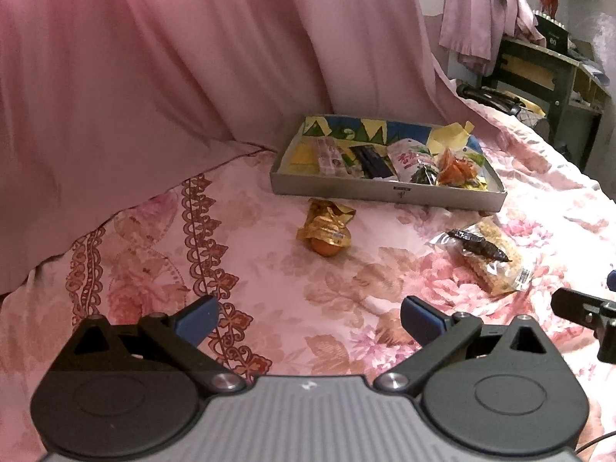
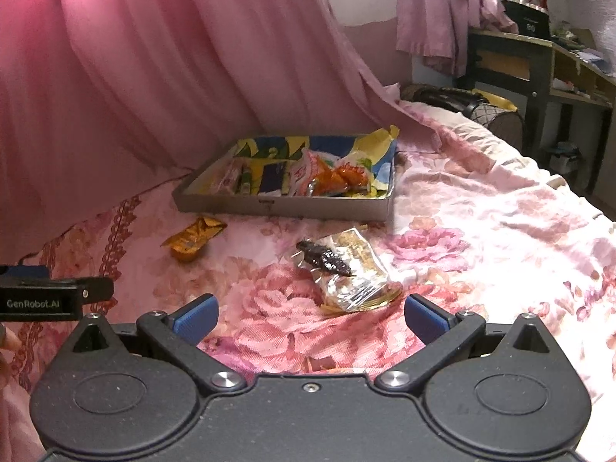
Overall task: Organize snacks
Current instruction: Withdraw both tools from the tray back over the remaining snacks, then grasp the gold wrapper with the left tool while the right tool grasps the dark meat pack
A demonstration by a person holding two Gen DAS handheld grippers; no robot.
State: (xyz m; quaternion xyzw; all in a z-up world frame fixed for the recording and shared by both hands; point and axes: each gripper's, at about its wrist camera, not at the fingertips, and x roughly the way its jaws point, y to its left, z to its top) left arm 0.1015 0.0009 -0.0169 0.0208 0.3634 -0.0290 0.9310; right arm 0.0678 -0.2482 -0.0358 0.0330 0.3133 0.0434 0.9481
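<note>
A grey shallow tray (image 1: 385,193) (image 2: 285,208) with several snack packets in it sits on the floral bed cover. In front of it lie an orange-gold packet (image 1: 327,227) (image 2: 194,236) and a clear packet with a dark snack on top (image 1: 487,256) (image 2: 346,269). My left gripper (image 1: 310,325) is open and empty, hovering well short of the orange packet. My right gripper (image 2: 312,319) is open and empty, just in front of the clear packet. The right gripper's side shows at the left wrist view's right edge (image 1: 585,315). The left gripper's body shows at the right wrist view's left edge (image 2: 50,296).
A pink curtain (image 1: 173,57) hangs behind and left of the tray. A dark bag (image 2: 454,98) lies at the bed's far end. A wooden desk (image 2: 539,61) stands beyond the bed at the right.
</note>
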